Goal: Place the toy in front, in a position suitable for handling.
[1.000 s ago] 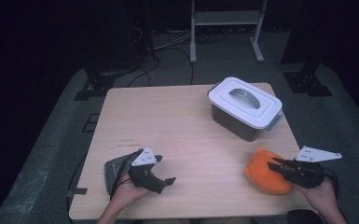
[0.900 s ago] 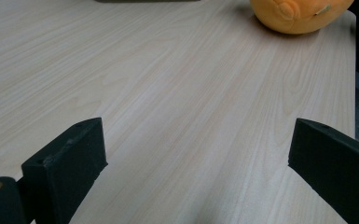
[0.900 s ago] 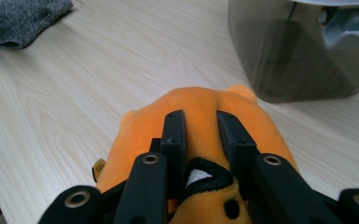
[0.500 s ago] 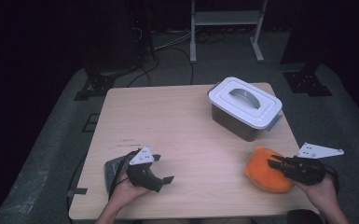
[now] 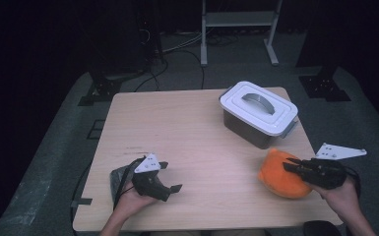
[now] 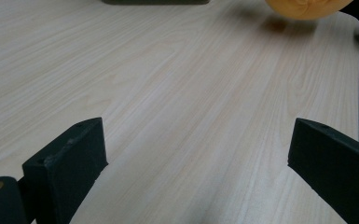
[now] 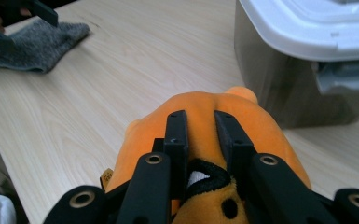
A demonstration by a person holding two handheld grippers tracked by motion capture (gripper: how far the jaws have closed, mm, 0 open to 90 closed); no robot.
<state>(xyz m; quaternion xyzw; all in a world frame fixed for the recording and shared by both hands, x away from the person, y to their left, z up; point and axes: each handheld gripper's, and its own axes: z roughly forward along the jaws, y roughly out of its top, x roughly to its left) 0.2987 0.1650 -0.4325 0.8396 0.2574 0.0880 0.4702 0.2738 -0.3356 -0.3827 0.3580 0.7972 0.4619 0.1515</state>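
Dark room, pale wooden tabletop [image 5: 197,147]. My right hand-held gripper [image 7: 200,135] pinches the orange plush toy [image 7: 205,116], jaws narrowed into a fold. I judge it light, soft, squashy; grip deep. Left hand-held gripper [image 6: 196,154] stands wide, holding nothing.

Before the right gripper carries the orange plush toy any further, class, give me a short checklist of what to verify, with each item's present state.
1. Right gripper grips the orange plush toy: ok, jaws pinch a fold of its fabric.
2. Toy clear of the table: cannot tell; its underside is hidden in the high view.
3. Box ready to receive the toy: not ok, the white lid is on it.
4. Left gripper free to help: ok, jaws wide apart with nothing between them.
5. Grey cloth out of the way: ok, it lies at the far side by the left gripper.
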